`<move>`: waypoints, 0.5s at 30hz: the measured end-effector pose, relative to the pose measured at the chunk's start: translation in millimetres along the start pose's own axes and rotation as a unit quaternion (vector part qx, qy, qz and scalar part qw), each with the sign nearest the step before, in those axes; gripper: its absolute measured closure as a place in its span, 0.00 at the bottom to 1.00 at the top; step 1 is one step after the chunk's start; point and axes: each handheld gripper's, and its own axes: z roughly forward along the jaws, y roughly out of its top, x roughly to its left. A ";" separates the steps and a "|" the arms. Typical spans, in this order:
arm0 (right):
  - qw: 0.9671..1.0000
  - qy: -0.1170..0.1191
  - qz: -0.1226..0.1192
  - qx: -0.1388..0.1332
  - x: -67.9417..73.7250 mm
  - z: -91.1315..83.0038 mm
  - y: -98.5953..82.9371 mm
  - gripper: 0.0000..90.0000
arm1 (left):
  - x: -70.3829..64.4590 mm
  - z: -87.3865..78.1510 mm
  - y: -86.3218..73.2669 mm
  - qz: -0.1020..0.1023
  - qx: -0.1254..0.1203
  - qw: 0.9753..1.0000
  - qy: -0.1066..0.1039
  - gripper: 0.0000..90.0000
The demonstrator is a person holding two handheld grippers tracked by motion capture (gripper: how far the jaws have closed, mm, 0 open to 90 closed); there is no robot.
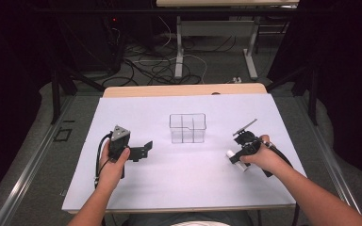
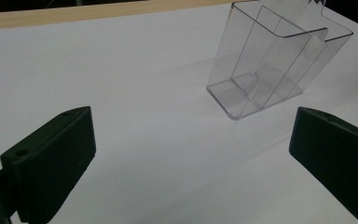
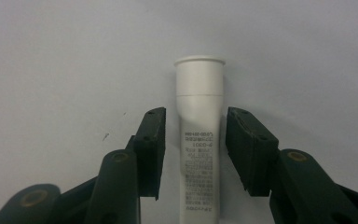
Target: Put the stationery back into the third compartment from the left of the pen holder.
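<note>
The tube [image 3: 199, 140], white with a flanged cap and small print on its body, lies flat on the white worktop [image 1: 179, 174] at the near right. The right gripper [image 3: 193, 151] straddles it: one black finger [image 3: 151, 149] sits just left of the tube in the right gripper view, the other just right. A thin gap shows on the left side and the right finger looks almost touching, so the fingers are closing in but not yet clamped; the tube rests on the sheet, not lifted. In the high view the right gripper [image 1: 242, 151] points left, and the tube's white end [image 1: 231, 155] pokes out beside the hand.

The left gripper [image 2: 191, 158] hangs over the worktop at the near left, its fingers spread wide and holding nothing. In the high view it [image 1: 139, 150] aims right, toward the middle.

The box [image 1: 187, 128], a clear plastic holder split into compartments, stands upright at the centre of the worktop, well apart from both grippers. Every compartment that shows in the left gripper view [image 2: 272, 60] looks bare.

As I judge it, the work is at its first step: a grasp on the tube is being set up. Left to do are the squeeze, the lift, the carry to the box and the drop into a compartment. Which compartment is meant, I cannot tell.
</note>
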 end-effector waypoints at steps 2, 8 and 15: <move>1.000 -0.002 0.000 0.006 0.9 0.9 -0.1 0.67 | 0.2 0.0 0.0 0.000 0.000 1.000 0.000 0.00; 1.000 0.002 0.000 0.004 1.6 4.0 -1.7 0.72 | -0.1 0.4 0.0 0.000 -0.001 1.000 0.001 0.00; 1.000 -0.006 -0.003 0.012 2.4 4.3 -2.0 0.76 | 0.0 1.0 -0.3 0.000 0.001 1.000 0.000 0.00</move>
